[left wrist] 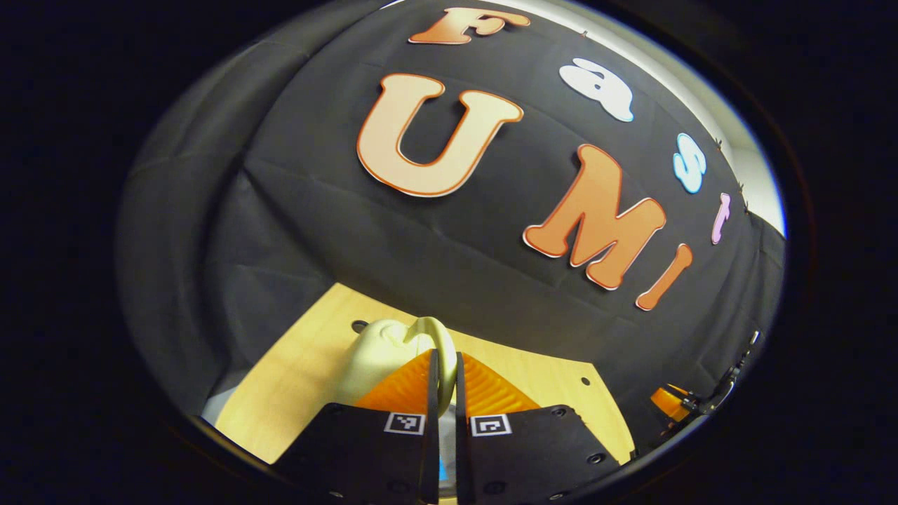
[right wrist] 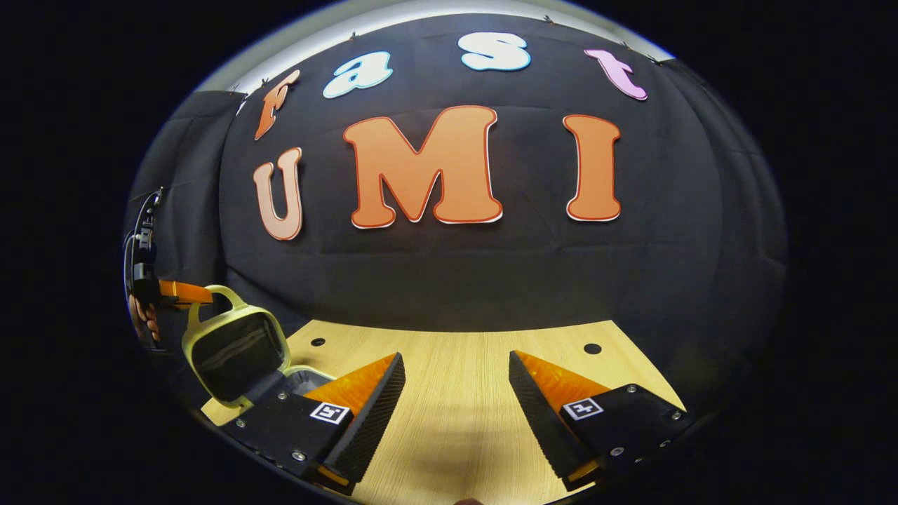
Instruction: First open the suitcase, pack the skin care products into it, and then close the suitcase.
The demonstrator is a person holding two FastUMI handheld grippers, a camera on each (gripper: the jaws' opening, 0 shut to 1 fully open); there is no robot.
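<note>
In the left gripper view, the left tongs [left wrist: 443,382] are closed almost completely, both fingers pinching the pale yellow carry handle [left wrist: 440,344] of the small suitcase [left wrist: 379,354]; the handle loop rises between and just beyond the fingertips, with the rounded cream shell of the case directly ahead and a little to the left, over the wooden counter [left wrist: 295,379]. In the right gripper view, the right tongs [right wrist: 456,382] are spread wide with nothing between the fingers, hanging above bare counter [right wrist: 456,414]. Well off to their left the suitcase [right wrist: 235,351] stands open, its lid raised upright showing a dark lining, its tray partly hidden behind the near finger. At the lid's handle [right wrist: 214,298] the other tongs [right wrist: 184,293] grip from the left, a hand [right wrist: 142,315] behind them.
</note>
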